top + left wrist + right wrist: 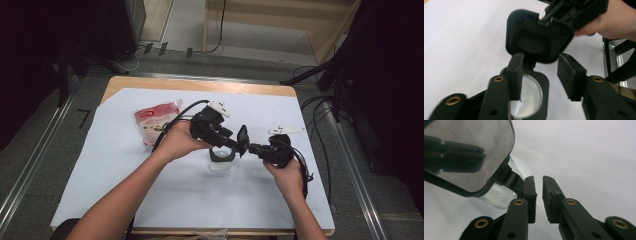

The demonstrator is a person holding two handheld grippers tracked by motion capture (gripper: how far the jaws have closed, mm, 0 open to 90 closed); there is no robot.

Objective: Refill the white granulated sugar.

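Observation:
A small clear jar (221,160) with a black square collar (543,85) stands mid-table on the white sheet. Its black hinged lid (243,139) is raised upright. The left gripper view faces the lid's black back (536,40). The right gripper view faces its mirrored inside (466,152), which reflects black jaws. My left gripper (234,143) (541,58) is open just above the jar, its jaws wide either side of the hinge and holding nothing. My right gripper (253,148) (539,178) sits beside the lid's edge, jaws almost together with only a thin empty slit.
A red and white packet (155,120) lies at the back left of the white sheet (125,190). The wooden table edge (200,84) runs along the far side. Cables trail from both grippers, and black stands and wires crowd the floor (320,105) to the right.

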